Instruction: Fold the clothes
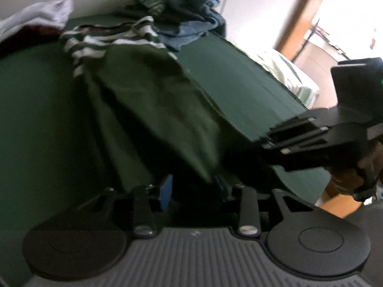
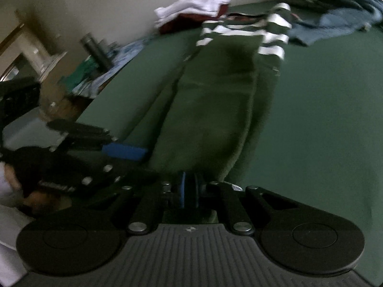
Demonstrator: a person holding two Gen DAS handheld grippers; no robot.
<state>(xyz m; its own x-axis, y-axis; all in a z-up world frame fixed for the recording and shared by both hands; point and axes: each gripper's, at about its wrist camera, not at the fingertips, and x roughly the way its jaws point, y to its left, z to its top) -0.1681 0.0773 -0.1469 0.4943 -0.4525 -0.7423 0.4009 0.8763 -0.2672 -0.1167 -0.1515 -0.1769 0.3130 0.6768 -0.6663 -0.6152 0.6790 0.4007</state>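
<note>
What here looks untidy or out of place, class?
The heap of unfolded clothes at the far end of the green surface is crumpled and jumbled. The green garment with striped sleeves hangs stretched between both tools, mid-fold.

Green garment [image 2: 215,110] hides both grippers' jaws; motion blur smears stripes.

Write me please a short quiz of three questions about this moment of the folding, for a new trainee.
1. True or false: both grippers are shut on the green garment.
2. Which colour are the stripes at the garment's far end? A) white B) yellow C) red
3. Fill in: the white and dark red clothes lie at the far edge of the green surface, against the ____.

Key:
1. True. The left gripper and the right gripper each pinch the near edge.
2. A.
3. Wall.
</note>
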